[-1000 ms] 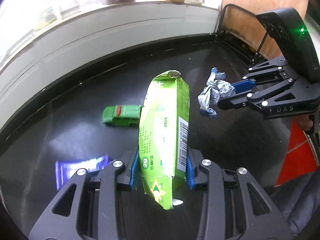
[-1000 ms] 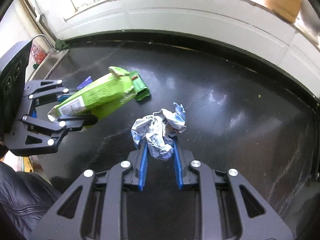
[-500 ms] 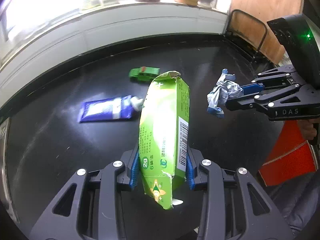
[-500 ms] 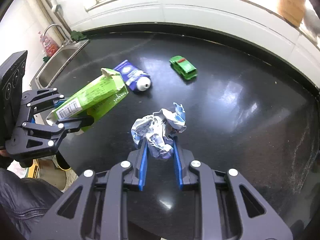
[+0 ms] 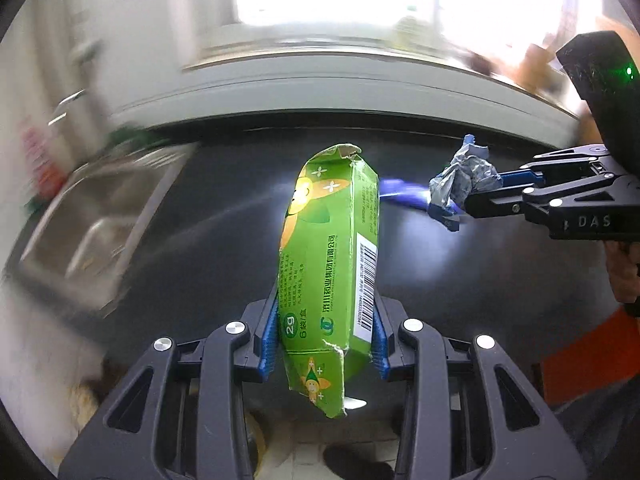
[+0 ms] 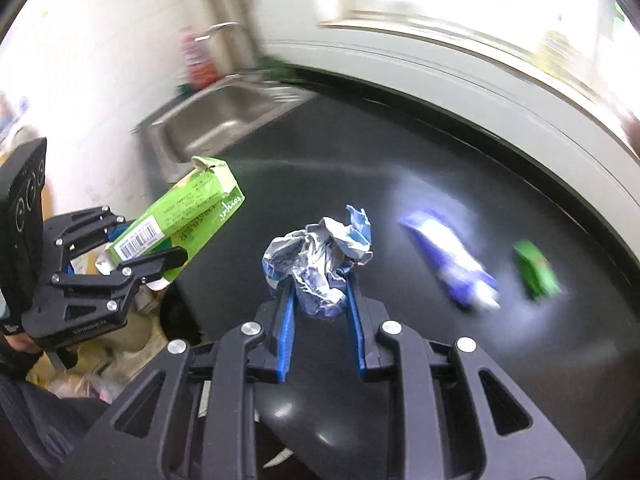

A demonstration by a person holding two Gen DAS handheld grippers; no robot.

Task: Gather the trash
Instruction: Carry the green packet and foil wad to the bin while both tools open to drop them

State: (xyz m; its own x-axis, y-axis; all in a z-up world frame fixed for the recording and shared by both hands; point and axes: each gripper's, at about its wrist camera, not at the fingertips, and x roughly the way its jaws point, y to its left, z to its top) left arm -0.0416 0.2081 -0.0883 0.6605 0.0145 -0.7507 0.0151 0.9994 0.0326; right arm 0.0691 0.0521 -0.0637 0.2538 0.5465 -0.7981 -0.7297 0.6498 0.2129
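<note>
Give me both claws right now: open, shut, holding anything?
Left claw: shut on the green carton.
Right claw: shut on the crumpled wrapper.

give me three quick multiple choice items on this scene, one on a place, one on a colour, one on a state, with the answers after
1. Where does the blue tube lie?
A. in the sink
B. on the black counter, beside the green toy car
C. in the right tool

2. What colour is the box in the left tool?
A. green
B. red
C. white

3. How is the right tool?
A. open and empty
B. shut on the crumpled wrapper
C. resting on the counter

Answers: 1 B, the tube lies on the counter next to the toy car. 2 A, its printed faces are green. 3 B, its blue pads pinch the wrapper.
</note>
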